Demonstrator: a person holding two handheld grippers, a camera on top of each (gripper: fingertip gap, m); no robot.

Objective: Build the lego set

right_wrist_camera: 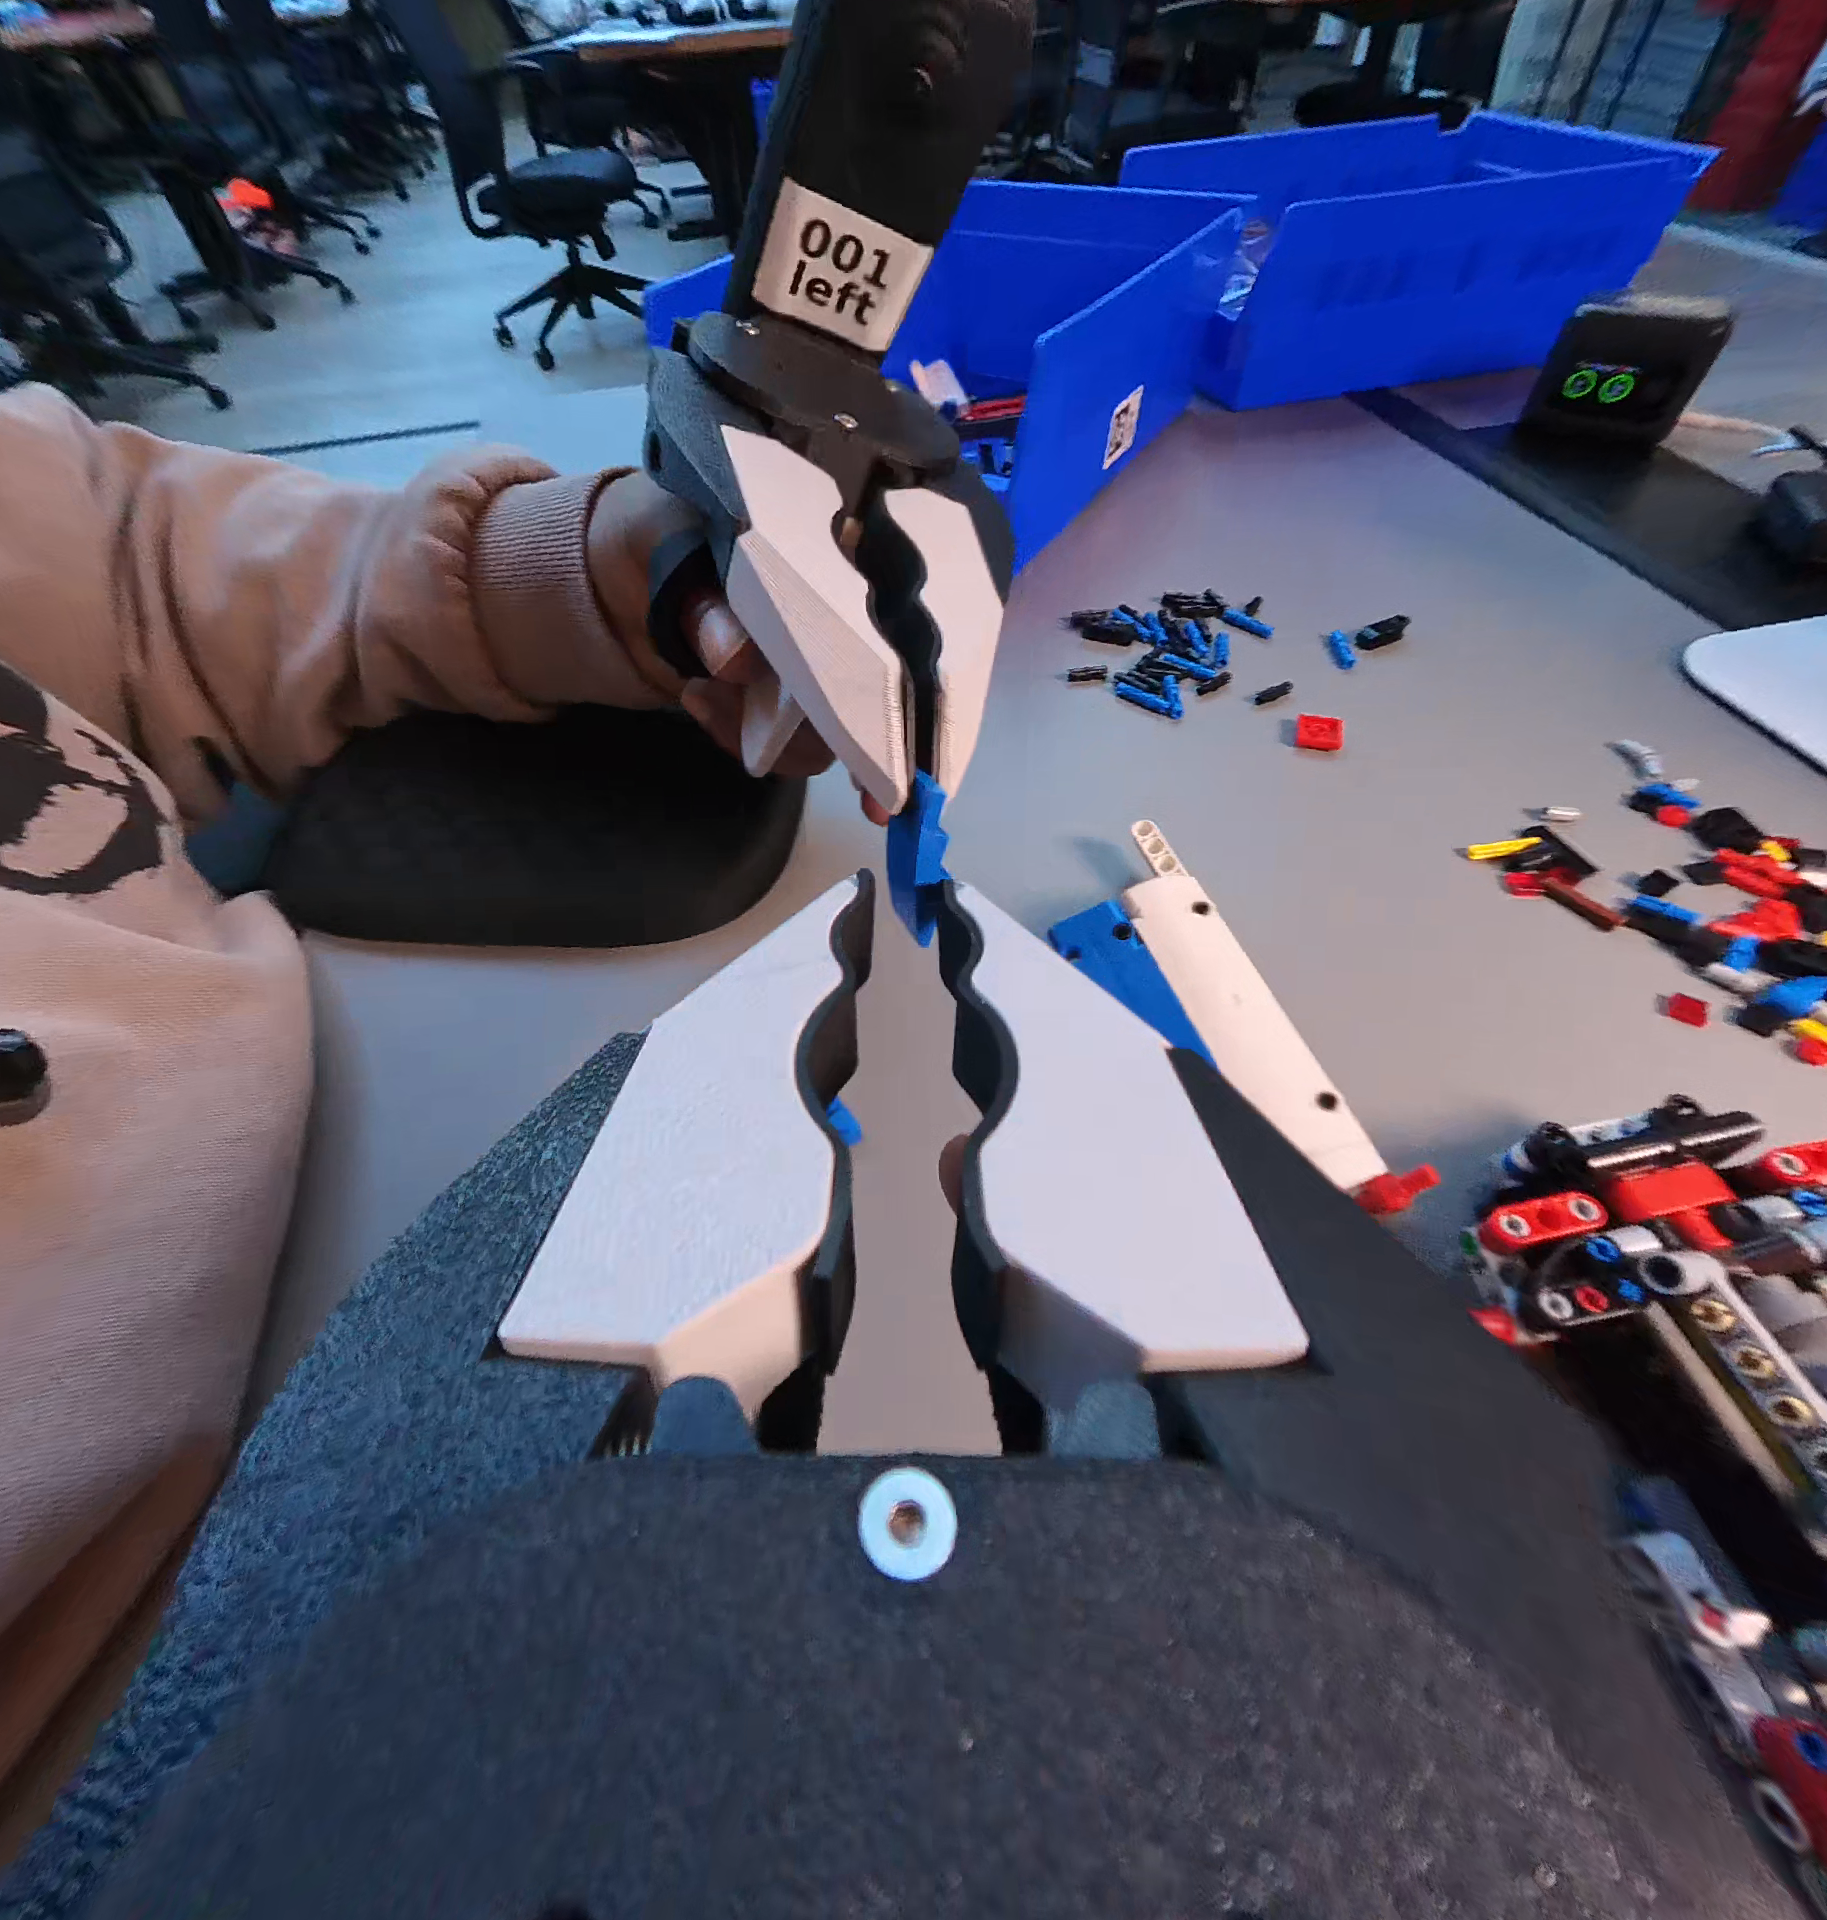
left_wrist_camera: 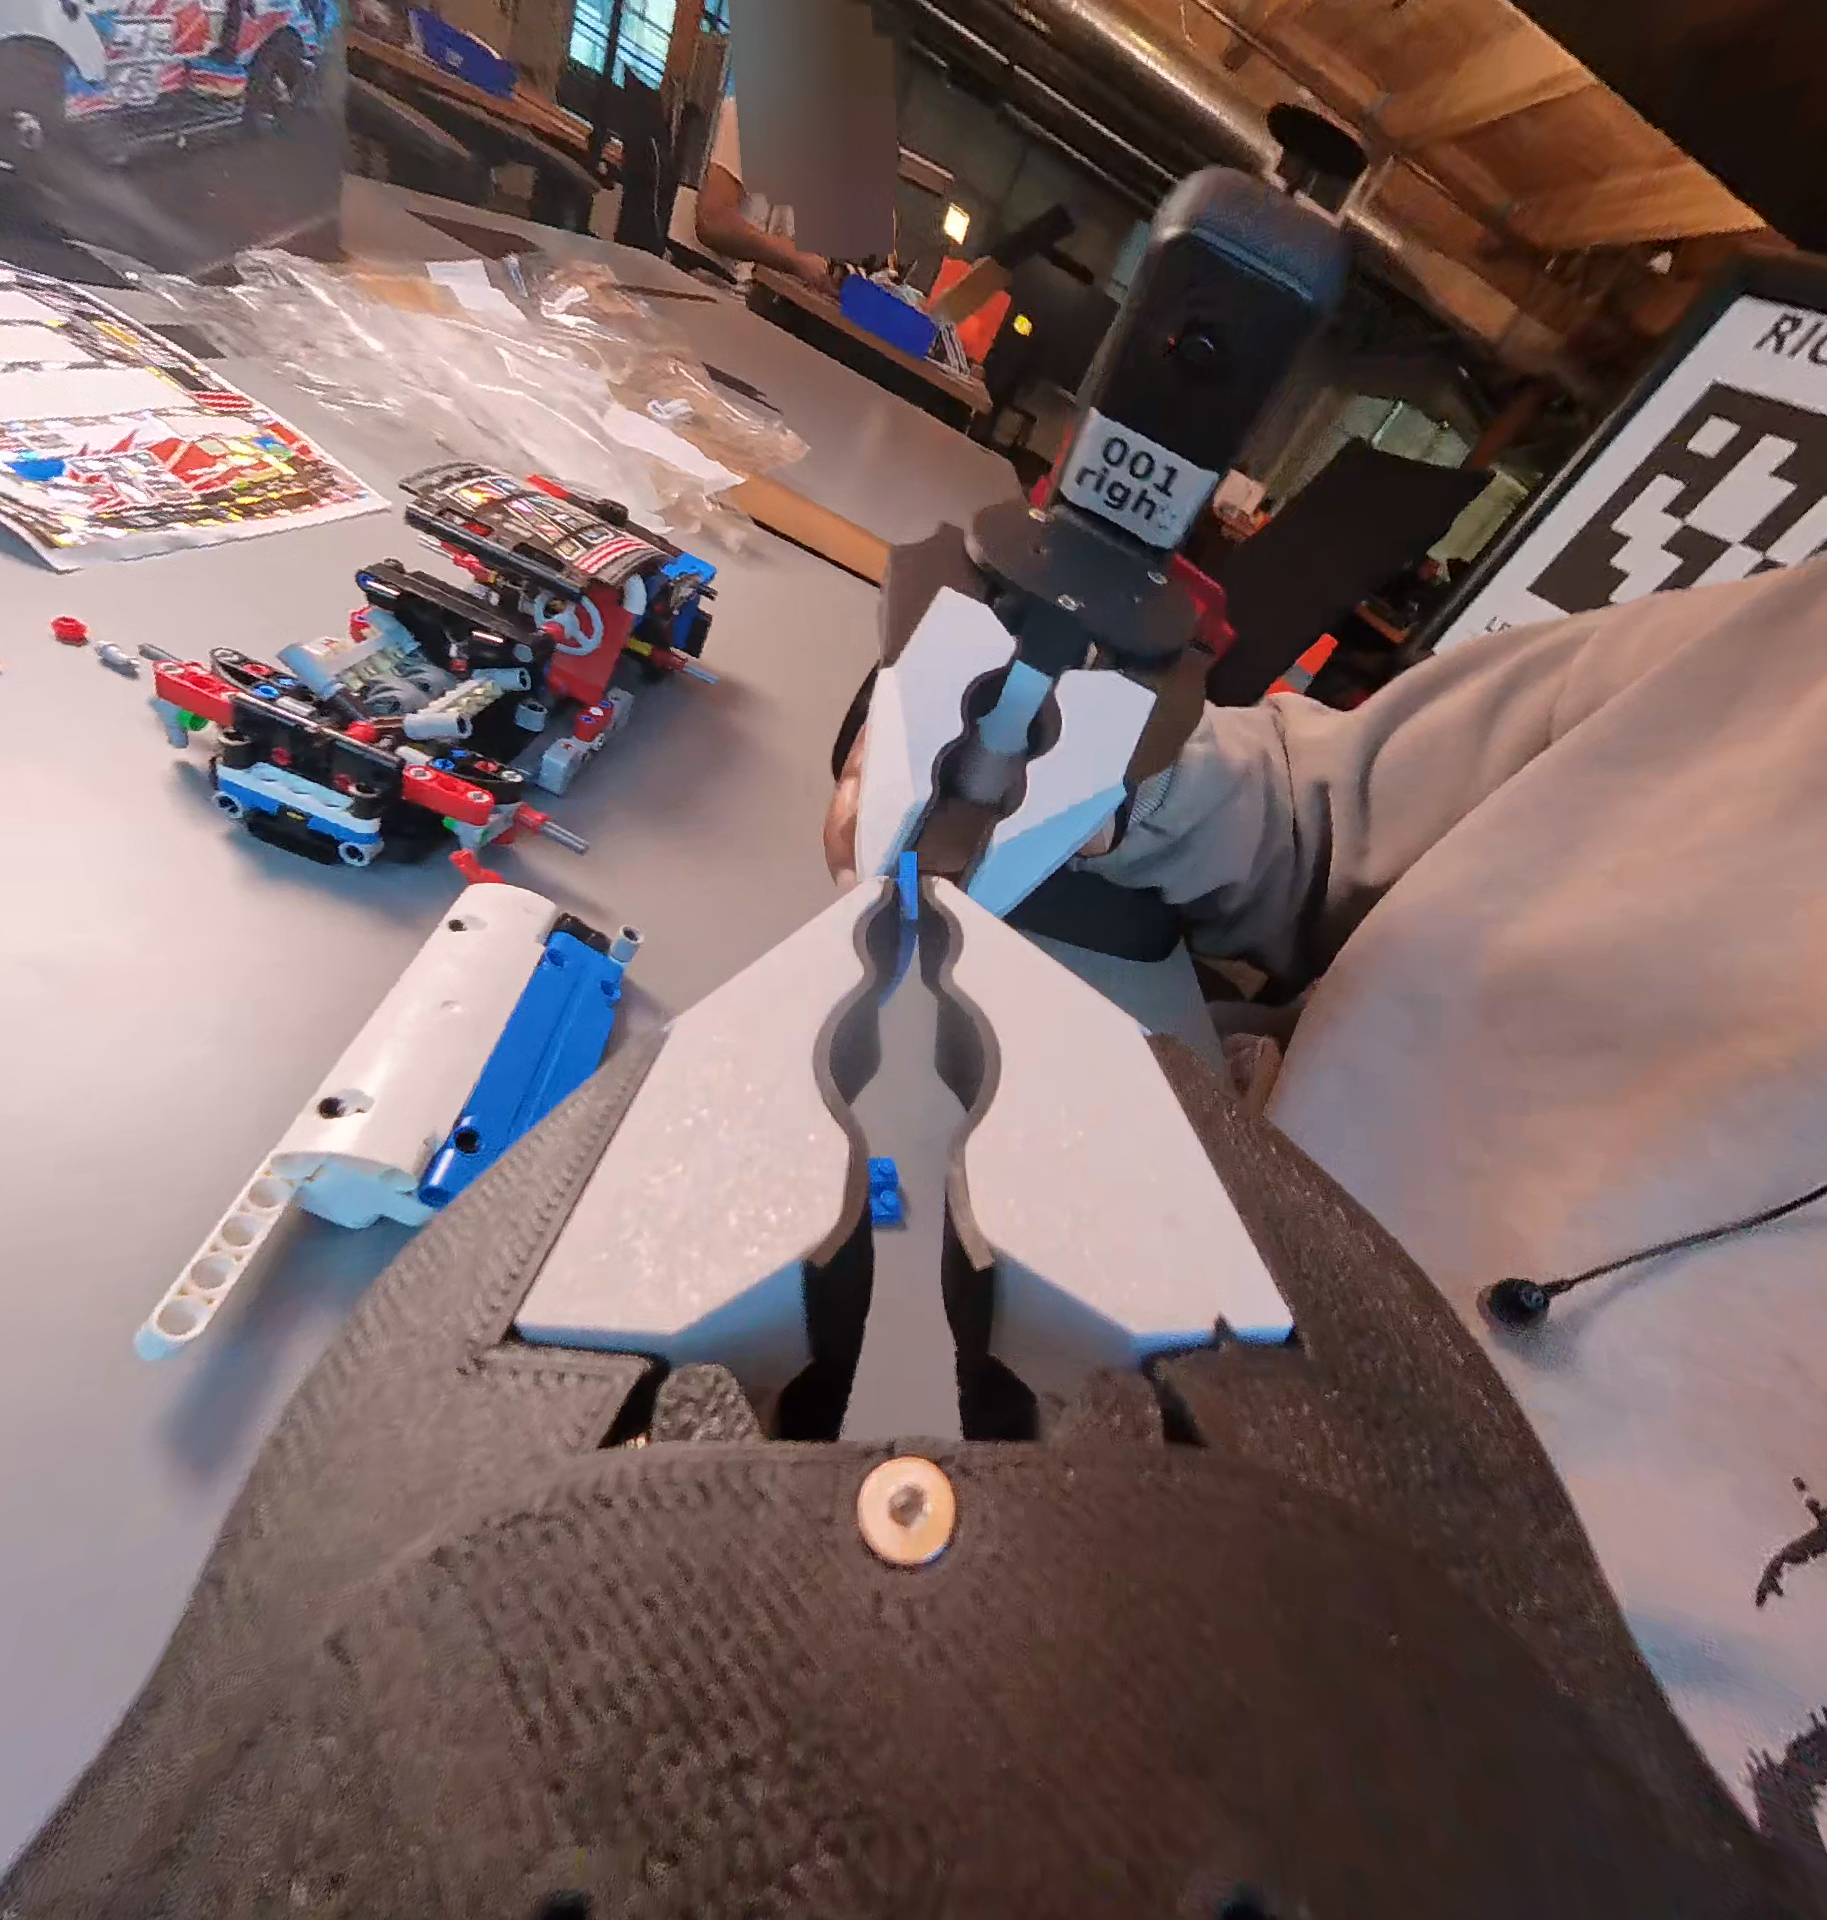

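Observation:
My left gripper (left_wrist_camera: 904, 902) is shut on a small flat blue lego piece (left_wrist_camera: 907, 883) and holds it above the grey table (left_wrist_camera: 680, 790). The right wrist view shows the left gripper (right_wrist_camera: 919, 779) pinching the top of that blue piece (right_wrist_camera: 914, 857). My right gripper (right_wrist_camera: 907, 888) faces it tip to tip. The piece's lower end hangs between the right gripper's pads, against the right pad (right_wrist_camera: 956, 914) and apart from the left pad (right_wrist_camera: 859, 904). The right gripper is open. The half-built lego car (left_wrist_camera: 441, 665) stands left of the grippers.
A white and blue panel assembly (left_wrist_camera: 452, 1060) lies on the table below the grippers. A small blue plate (left_wrist_camera: 885, 1190) lies under my left fingers. Sticker sheet (left_wrist_camera: 109, 436), plastic bags (left_wrist_camera: 473, 353), blue bins (right_wrist_camera: 1304, 260), pin pile (right_wrist_camera: 1169, 649) and loose parts (right_wrist_camera: 1761, 914) surround them. The grippers are tip to tip, or close to it. The half-built lego car (left_wrist_camera: 441, 665) is about 20 cm from both grippers' fingertips.

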